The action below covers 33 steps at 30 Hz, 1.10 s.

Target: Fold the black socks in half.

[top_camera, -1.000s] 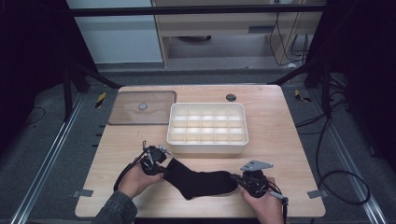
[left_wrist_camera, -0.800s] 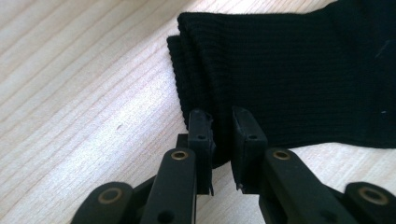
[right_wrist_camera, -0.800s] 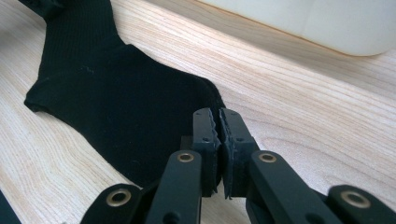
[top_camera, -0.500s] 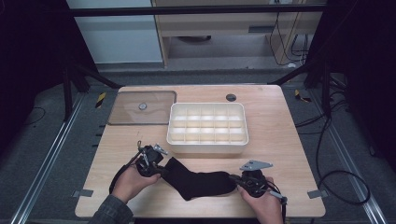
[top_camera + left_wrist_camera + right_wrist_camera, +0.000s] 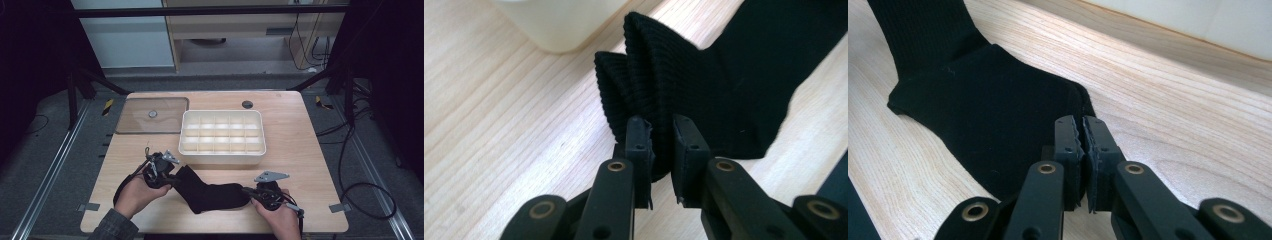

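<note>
while the wooden counter point(image 5: 300, 165) spreads across most of the high view, the largest thing on it is the white divided tray point(image 5: 221, 136), standing at the middle toward the far side. left of the tray and just beside it lies a clear flat lid point(image 5: 152, 115) with a small round knob at its centre. a small dark round hole point(image 5: 247, 104) sits in the counter near the far edge, just beyond the tray.

near the front edge, a black sock point(image 5: 210, 192) lies flat on the counter, stretched from left to right between the two hands, close to the tray's near wall but apart from it. its ribbed cuff end points left and bunches into folds; the toe end points right.

the left gripper point(image 5: 170, 176) sits at the sock's left end, its fingers point(image 5: 639, 145) clenched on the folded ribbed cuff, fabric pinched between them. the right gripper point(image 5: 248, 191) sits at the sock's right end, its fingers point(image 5: 1068, 140) pressed tight together on the thin edge of the toe.
</note>
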Motion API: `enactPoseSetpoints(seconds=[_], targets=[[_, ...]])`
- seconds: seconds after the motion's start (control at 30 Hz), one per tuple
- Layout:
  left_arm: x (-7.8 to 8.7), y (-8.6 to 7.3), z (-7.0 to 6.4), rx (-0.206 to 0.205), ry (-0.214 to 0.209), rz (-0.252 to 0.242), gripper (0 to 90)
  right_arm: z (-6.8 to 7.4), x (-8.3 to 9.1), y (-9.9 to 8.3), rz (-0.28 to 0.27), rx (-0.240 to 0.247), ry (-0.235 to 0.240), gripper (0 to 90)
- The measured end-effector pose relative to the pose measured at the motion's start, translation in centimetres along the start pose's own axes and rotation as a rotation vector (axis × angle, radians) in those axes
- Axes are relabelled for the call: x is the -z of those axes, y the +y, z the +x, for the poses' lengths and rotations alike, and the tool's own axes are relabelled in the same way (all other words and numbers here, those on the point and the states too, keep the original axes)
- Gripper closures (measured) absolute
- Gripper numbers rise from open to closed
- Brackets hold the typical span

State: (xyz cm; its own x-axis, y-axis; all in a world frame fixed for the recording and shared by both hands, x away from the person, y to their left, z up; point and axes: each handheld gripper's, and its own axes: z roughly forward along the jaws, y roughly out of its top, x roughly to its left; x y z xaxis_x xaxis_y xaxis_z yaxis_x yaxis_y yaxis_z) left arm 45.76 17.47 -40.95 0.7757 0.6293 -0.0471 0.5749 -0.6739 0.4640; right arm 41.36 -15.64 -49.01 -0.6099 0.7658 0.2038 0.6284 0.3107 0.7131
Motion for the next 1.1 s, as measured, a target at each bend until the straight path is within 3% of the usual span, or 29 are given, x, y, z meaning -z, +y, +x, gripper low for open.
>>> enactPoseSetpoints(seconds=[0.27,0.43,1.1], targets=[[0.5,1.4,-1.7,-0.051,-0.019,-0.016,79.3,0.1,-0.1,0.0,0.002,0.001,0.008,85.9],[0.2,2.6,-3.4,-0.104,-0.035,-0.005,79.3,0.2,-0.1,0.0,0.003,0.003,0.014,85.9],[-3.7,5.7,-8.5,-0.215,-0.114,0.024,79.3,0.0,-0.3,0.0,0.000,-0.011,0.033,85.8]])
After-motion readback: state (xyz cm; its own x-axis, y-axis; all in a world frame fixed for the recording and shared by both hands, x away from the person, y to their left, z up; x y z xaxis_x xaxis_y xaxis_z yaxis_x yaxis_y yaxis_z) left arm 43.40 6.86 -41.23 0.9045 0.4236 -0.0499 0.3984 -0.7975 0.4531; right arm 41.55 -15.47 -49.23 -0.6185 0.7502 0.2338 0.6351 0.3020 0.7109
